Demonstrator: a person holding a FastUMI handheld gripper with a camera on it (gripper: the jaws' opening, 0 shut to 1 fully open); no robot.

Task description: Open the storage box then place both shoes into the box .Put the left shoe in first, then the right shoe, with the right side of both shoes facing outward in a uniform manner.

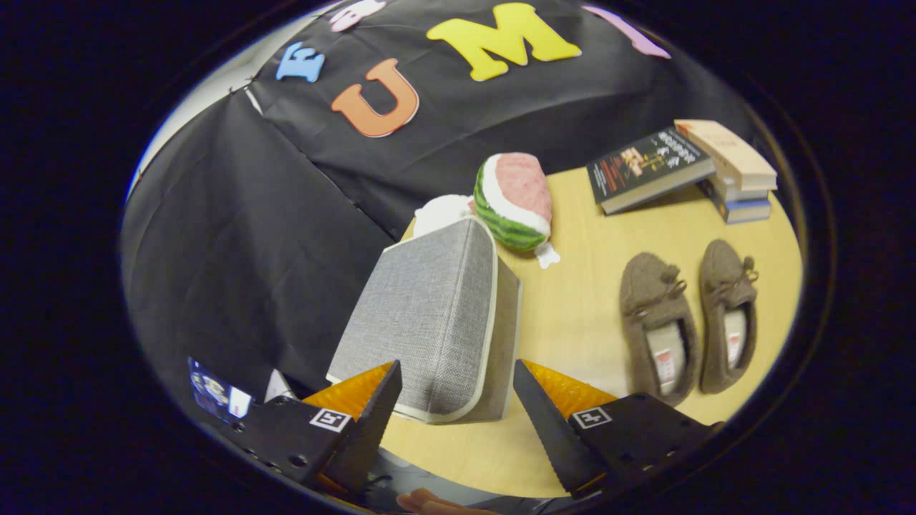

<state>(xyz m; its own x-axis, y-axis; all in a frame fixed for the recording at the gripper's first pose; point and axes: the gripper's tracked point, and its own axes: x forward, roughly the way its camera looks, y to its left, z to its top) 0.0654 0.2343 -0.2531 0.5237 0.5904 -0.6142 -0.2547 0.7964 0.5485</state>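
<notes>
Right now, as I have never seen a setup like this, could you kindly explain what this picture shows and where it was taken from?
A person holds a two-finger gripper; the camera rides on it, looking forward along its fingers. The fingers are open and hold nothing. Just ahead, between them, a grey fabric storage box stands closed on a wooden table. Beside the box lie two brown shoes, side by side. Beyond the box sits a watermelon plush toy, with a stack of books behind the shoes.

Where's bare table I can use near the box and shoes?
Bare wood lies between the grey storage box and the brown shoes, and ahead of the shoes up to the books. It is crowded behind the box, where the watermelon toy sits close. The hand-held gripper is open, fingers flanking the box's near corner.
</notes>
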